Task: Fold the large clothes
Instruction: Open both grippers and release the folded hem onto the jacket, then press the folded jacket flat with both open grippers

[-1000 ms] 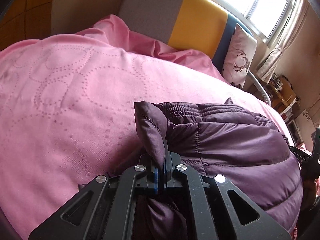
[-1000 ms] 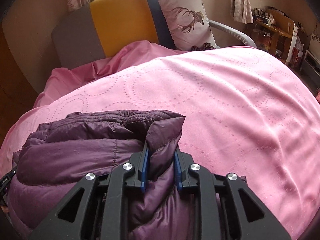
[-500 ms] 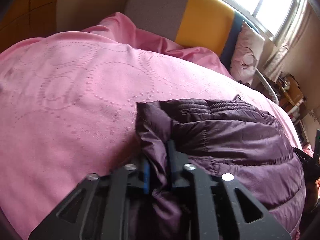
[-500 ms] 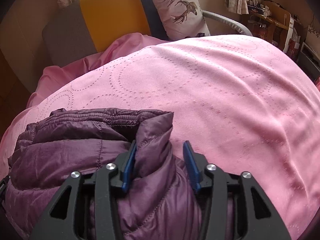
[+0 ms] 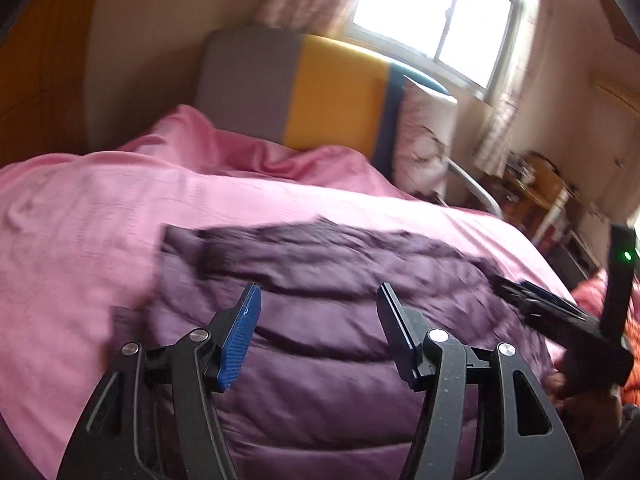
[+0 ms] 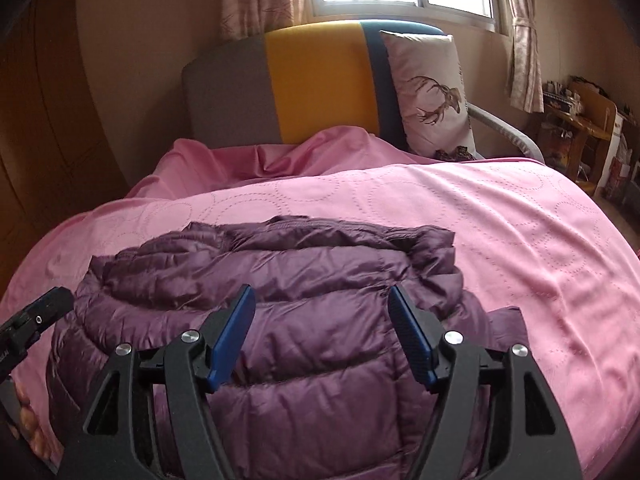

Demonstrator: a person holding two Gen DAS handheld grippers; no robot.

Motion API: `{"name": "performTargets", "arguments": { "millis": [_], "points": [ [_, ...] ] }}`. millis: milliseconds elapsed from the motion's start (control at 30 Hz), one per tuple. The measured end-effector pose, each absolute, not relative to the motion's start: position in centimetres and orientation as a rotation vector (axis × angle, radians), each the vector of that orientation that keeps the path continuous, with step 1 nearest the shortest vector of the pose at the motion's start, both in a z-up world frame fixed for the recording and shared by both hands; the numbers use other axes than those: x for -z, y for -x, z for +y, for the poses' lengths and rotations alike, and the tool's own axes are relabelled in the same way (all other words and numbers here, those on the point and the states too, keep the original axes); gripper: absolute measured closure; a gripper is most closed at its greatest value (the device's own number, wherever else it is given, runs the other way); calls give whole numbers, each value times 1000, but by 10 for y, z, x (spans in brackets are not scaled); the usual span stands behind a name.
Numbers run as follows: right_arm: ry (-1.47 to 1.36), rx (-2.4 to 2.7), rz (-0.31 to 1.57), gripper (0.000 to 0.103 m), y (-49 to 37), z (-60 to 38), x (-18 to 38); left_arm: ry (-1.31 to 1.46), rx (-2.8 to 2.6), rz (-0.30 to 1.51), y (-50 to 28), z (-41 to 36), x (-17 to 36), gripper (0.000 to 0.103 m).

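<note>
The folded purple puffer jacket (image 6: pixel 304 320) is seen lying on the pink bedspread (image 6: pixel 500 220), while the left gripper (image 5: pixel 318 320) and right gripper (image 6: pixel 322 320) are held above it with fingers spread apart, nothing gripped.

No legible text on anything.

Home bedroom: bed (image 6: pixel 480 216), headboard (image 6: pixel 320 88), pillow (image 6: pixel 428 92).

Purple puffer jacket (image 6: pixel 304 320), folded (quilted), on bed
</note>
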State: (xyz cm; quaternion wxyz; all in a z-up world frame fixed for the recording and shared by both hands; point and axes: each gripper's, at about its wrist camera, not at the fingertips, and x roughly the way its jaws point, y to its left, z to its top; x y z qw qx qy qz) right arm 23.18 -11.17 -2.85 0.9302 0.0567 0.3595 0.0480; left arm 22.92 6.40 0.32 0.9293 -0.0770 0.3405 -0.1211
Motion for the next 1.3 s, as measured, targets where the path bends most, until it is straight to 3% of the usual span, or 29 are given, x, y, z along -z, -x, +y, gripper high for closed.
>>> {"name": "performTargets", "arguments": {
  "millis": [267, 533, 700, 800, 1300],
  "points": [
    [-55, -65, 789, 30, -237, -104, 77, 157, 266, 820, -243, 31, 62, 43],
    [-54, -56, 814, 30, -243, -101, 108, 176, 269, 833, -244, 36, 84, 43],
    [-54, -63, 828, 28, -242, -103, 101, 173, 260, 853, -233, 36, 61, 43],
    [-73, -87, 828, 20, -234, -107, 87, 171, 220, 797, -217, 46, 40, 32],
    [-141, 10, 760, 16, -175, -155, 48, 134, 176, 699, -176, 80, 13, 32]
  ]
}}
